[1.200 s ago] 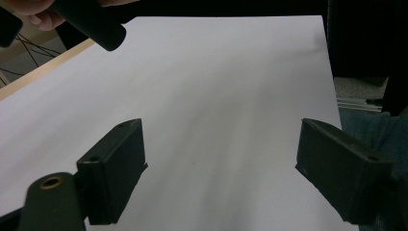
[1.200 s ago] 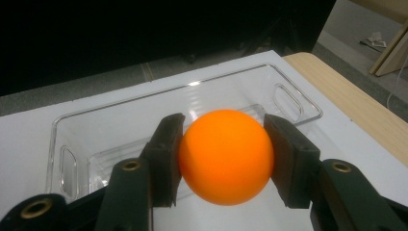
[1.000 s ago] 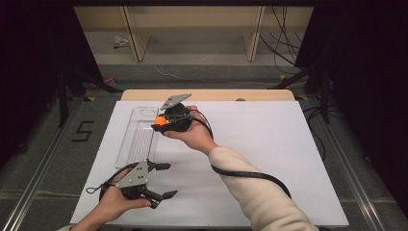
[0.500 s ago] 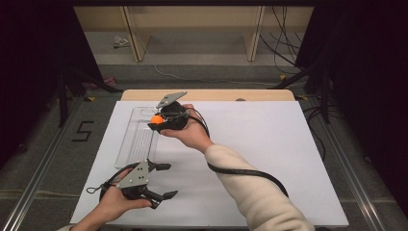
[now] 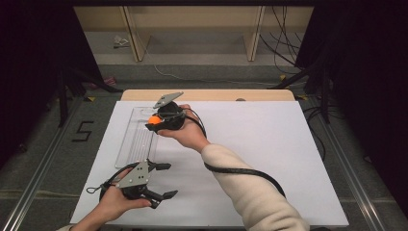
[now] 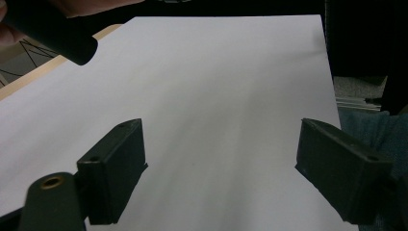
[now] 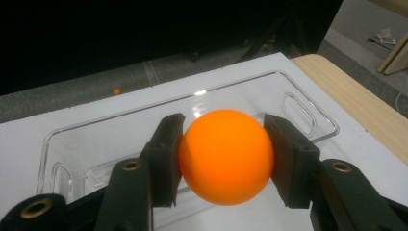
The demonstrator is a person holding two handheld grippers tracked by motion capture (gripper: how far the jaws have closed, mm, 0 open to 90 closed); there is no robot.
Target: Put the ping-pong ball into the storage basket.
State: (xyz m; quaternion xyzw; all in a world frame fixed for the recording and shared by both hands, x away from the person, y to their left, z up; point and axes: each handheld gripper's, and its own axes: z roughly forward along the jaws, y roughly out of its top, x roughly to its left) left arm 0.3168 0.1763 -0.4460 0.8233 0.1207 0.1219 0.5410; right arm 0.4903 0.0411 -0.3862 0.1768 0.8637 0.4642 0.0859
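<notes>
From the high view, the right gripper [image 5: 153, 121] hangs over the far end of a clear plastic tray [image 5: 137, 144] that lies along the left part of the white desk [image 5: 269, 144]. An orange ball [image 5: 154, 119] sits pinched between its jaws, above the tray. The left gripper [image 5: 161, 180] is held near the front edge of the desk, well apart from the tray's near end, its jaws spread with nothing between them.

In the left gripper view, the two black jaws stand wide apart over bare white desk [image 6: 216, 96]; no object lies between them.

In the right gripper view, the jaws press on both sides of the orange ball [image 7: 226, 156], gripping it at its widest part. Behind and below the ball lies the clear tray [image 7: 298, 113], its handle slots visible at either end, resting on the white desk [image 7: 19, 139].
</notes>
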